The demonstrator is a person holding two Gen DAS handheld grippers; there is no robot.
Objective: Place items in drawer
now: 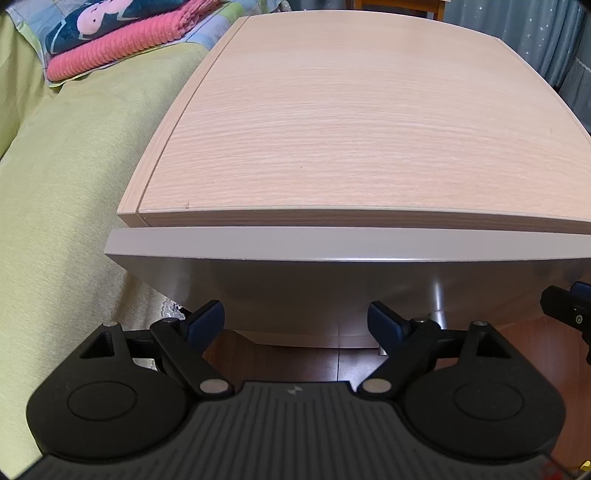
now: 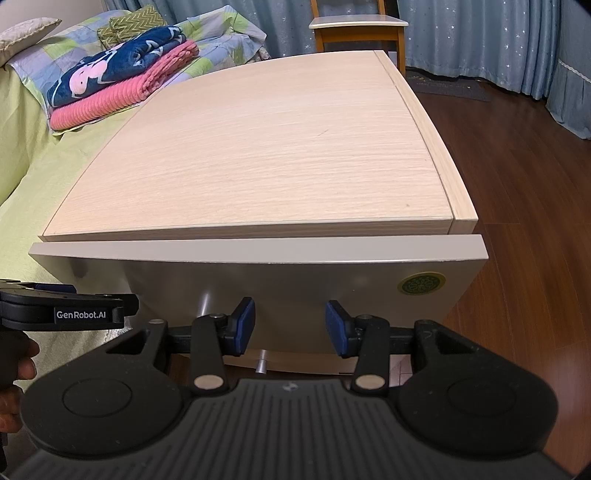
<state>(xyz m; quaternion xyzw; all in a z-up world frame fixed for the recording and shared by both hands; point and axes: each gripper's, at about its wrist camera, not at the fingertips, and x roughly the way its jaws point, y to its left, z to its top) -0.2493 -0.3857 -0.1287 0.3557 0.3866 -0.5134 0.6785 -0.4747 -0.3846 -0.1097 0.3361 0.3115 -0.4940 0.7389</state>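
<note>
A bed (image 2: pixel 33 177) under a smooth yellow-green cover fills the left of both views, beside a dark, glossy wood-plank floor (image 2: pixel 517 184). Between them stands one bedside cabinet (image 2: pixel 258 147), its flat top in pale, fine-grained oak-look laminate with a narrow strip set off along one side edge. Below the top, the single visible drawer (image 2: pixel 258 280) shows a smooth, matte grey-beige front whose upper edge projects slightly forward of the cabinet top; it appears pushed in. One round green-and-gold sticker (image 2: pixel 420 283) sits near the front's right corner, and one brushed-metal cylindrical knob (image 2: pixel 261 363) juts out low on the panel.

At the head of the bed lie two folded blankets: a ribbed coral-pink blanket (image 2: pixel 110 99) underneath and a plush navy blanket (image 2: pixel 118 66) with pink figures on top. Blue-grey star-dotted curtains (image 2: pixel 480 33) hang behind one wooden chair (image 2: pixel 358 27) with a pale seat.

Two black plastic grippers with blue pads hover in front of the drawer panel. The left gripper (image 1: pixel 295 323) has its fingers spread wide, holding and touching nothing. The right gripper (image 2: pixel 290 326) has its fingers parted more narrowly, also empty, with the knob showing just below the gap. In the right wrist view a person's hand (image 2: pixel 16 369) grasps the left gripper's handle, which bears a "GenRobot.AI" label (image 2: pixel 81 314).
</note>
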